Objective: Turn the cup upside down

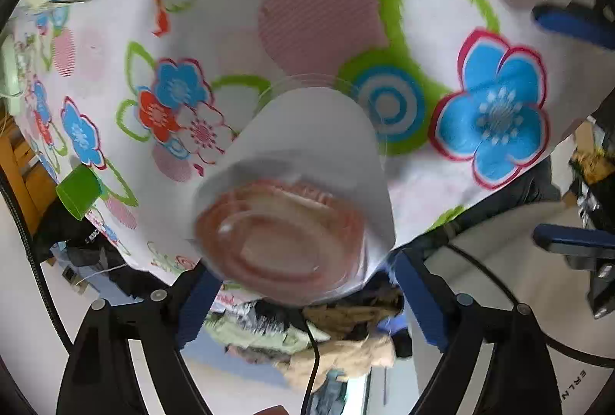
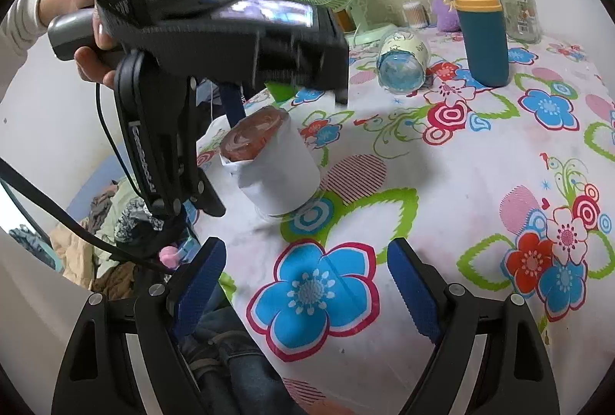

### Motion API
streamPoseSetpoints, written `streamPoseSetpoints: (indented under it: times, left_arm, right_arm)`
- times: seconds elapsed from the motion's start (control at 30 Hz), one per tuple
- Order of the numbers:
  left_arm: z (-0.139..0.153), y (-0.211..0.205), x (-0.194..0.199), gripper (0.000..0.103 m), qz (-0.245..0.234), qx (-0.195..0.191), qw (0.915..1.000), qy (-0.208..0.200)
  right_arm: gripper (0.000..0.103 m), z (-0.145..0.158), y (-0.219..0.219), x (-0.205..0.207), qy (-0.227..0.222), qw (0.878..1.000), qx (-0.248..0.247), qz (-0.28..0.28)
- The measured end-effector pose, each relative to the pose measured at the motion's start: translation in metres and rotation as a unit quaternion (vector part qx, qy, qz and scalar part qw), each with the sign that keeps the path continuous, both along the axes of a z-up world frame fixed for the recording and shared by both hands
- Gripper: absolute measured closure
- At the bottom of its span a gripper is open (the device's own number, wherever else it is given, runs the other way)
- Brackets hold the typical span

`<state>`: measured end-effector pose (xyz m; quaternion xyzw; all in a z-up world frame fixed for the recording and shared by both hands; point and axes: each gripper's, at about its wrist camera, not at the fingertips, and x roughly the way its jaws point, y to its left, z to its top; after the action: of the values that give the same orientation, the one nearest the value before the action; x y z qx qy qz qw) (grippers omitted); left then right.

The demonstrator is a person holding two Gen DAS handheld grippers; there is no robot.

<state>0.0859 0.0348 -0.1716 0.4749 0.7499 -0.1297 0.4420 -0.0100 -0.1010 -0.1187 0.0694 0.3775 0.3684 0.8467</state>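
- Left wrist view: I am looking along the left gripper at the cup, which is sitting between its blue pads. The reddish base is facing me and the clear rim is pointing away, down toward the flowered tablecloth. So its long axis is running nearly along my line of sight. The pads are flanking the base end; I am judging them closed on it, though blur is hiding the contact.
- Right wrist view: I am seeing the right gripper hanging spread open with nothing between its pads, near the table edge. The cup is lying ahead and to the left, tilted, base uppermost, with its rim at or just above the cloth; I cannot tell whether they are touching. The left gripper is plainly the nearer tool, so I am expecting it to finish lowering the cup.
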Motion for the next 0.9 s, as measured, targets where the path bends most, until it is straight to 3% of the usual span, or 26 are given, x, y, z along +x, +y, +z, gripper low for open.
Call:
streamPoseSetpoints:
  times: [0.17,0.37,0.47,0.57,0.9]
  left_arm:
    - [0.023,0.001,0.004,0.011,0.007,-0.057,0.9977,-0.038]
    - [0.058,0.009,0.001,0.010,0.032,-0.137,0.9857,-0.092]
    - [0.079,0.016,0.000,0.010,0.048,-0.185,0.9736,-0.125]
    - [0.102,0.025,-0.002,0.010,0.059,-0.245,0.9554,-0.154]
    - [0.137,0.069,-0.019,0.010,0.073,-0.337,0.9051,-0.250]
  right_arm:
    - [0.015,0.005,0.005,0.000,-0.009,1.000,-0.015,-0.005]
    - [0.014,0.016,0.012,0.003,-0.015,0.999,-0.031,-0.022]
    - [0.011,0.022,0.015,0.009,-0.009,0.999,-0.030,-0.030]
    - [0.011,0.033,0.019,0.012,-0.013,0.999,-0.032,-0.038]
    - [0.001,0.076,0.045,0.014,-0.066,0.989,-0.065,-0.112]
